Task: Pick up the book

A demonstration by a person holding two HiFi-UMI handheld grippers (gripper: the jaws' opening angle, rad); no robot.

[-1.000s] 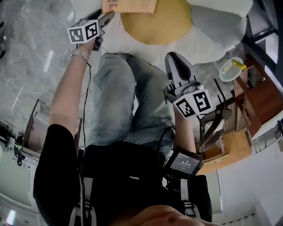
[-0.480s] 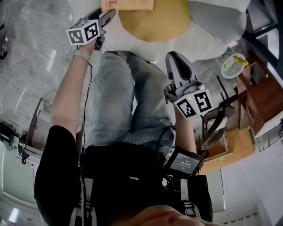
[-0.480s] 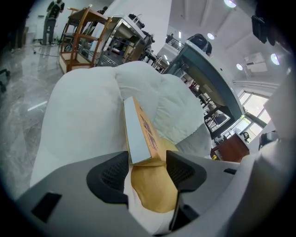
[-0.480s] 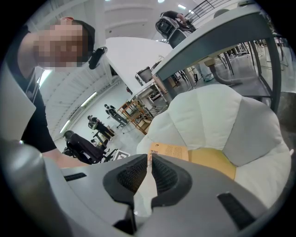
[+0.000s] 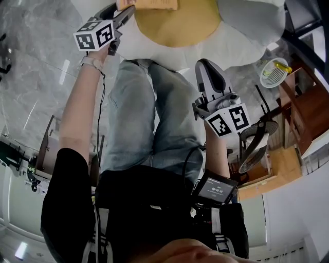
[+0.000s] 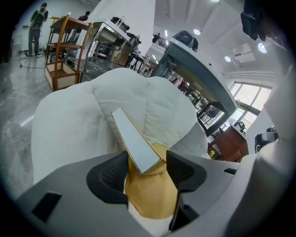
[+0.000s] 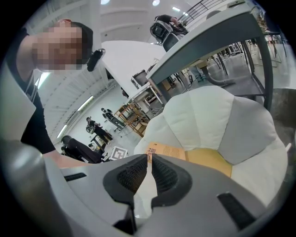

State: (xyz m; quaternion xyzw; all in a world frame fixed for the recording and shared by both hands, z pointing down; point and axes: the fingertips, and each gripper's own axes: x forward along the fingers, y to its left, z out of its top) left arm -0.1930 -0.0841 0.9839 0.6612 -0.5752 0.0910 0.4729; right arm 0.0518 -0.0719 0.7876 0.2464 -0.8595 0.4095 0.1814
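Note:
The book [image 5: 149, 4] has an orange cover and lies on a flower-shaped cushion [image 5: 241, 36] with white petals and a yellow centre, at the top edge of the head view. My left gripper [image 5: 126, 13] reaches its near corner. In the left gripper view the book's white page edge [image 6: 136, 143] stands between the two pads of the left gripper [image 6: 145, 159], with a gap on each side, so the jaws are open around it. My right gripper [image 5: 206, 69] hangs over the person's knee, shut and empty. The right gripper [image 7: 150, 159] looks at the book [image 7: 166, 151] from afar.
The person's jeans-clad legs [image 5: 154, 118] fill the middle. A white basket [image 5: 272, 72], wooden furniture [image 5: 303, 108] and a fan [image 5: 254, 149] stand at the right. Grey marble floor [image 5: 31, 61] lies at the left. People stand far off [image 7: 99, 127].
My left gripper has moved a little further forward onto the book's corner. The right gripper has barely shifted.

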